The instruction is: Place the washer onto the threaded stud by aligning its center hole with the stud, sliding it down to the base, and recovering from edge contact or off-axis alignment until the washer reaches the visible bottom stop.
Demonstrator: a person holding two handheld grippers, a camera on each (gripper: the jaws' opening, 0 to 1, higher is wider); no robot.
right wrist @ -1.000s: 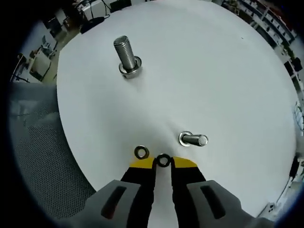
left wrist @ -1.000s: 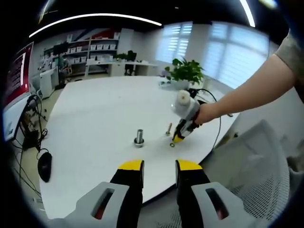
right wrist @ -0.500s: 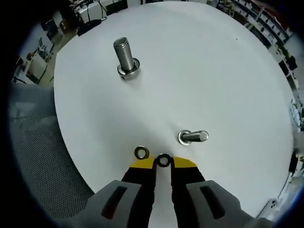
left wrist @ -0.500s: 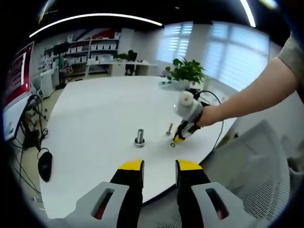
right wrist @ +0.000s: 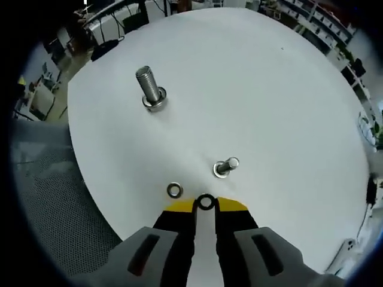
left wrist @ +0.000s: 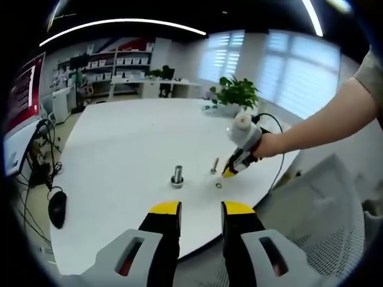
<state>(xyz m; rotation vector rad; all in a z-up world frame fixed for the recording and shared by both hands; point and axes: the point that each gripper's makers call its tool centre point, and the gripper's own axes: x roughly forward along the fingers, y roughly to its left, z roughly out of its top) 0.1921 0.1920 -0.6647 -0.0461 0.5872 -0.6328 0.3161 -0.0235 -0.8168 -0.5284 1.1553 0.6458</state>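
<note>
Two washers are recorded: one washer [right wrist: 206, 202] is pinched edge-on between the yellow tips of the right hand-held gripper [right wrist: 206, 205], lifted off the white desk [right wrist: 287, 107]; a spare washer [right wrist: 174, 191] lies flat on the desk just beside those tips. Two threaded parts are also listed: an upright stud [right wrist: 148, 88] standing on its wide base well apart from the held washer, toward the far side of the right gripper view, and a smaller bolt [right wrist: 225, 167] lying tipped over near the tips. In the left gripper view the right hand-held gripper [left wrist: 230, 172] is seen held by a person's hand [left wrist: 266, 145] above the desk [left wrist: 119, 149], with the stud [left wrist: 177, 176], the bolt [left wrist: 214, 165] and the spare washer [left wrist: 218, 186] nearby. The left hand-held gripper [left wrist: 201, 209] is held back off the desk edge with its jaws apart and nothing between them. Risks are judged as follows: the washer is gripped only by its thin rim, so a slip or a twist in the jaws is likely; a tilted approach could catch the rim on the stud's top threads and jam it off-axis; early release could send it rolling off the desk; the tipped bolt could be mistaken for the target.
</note>
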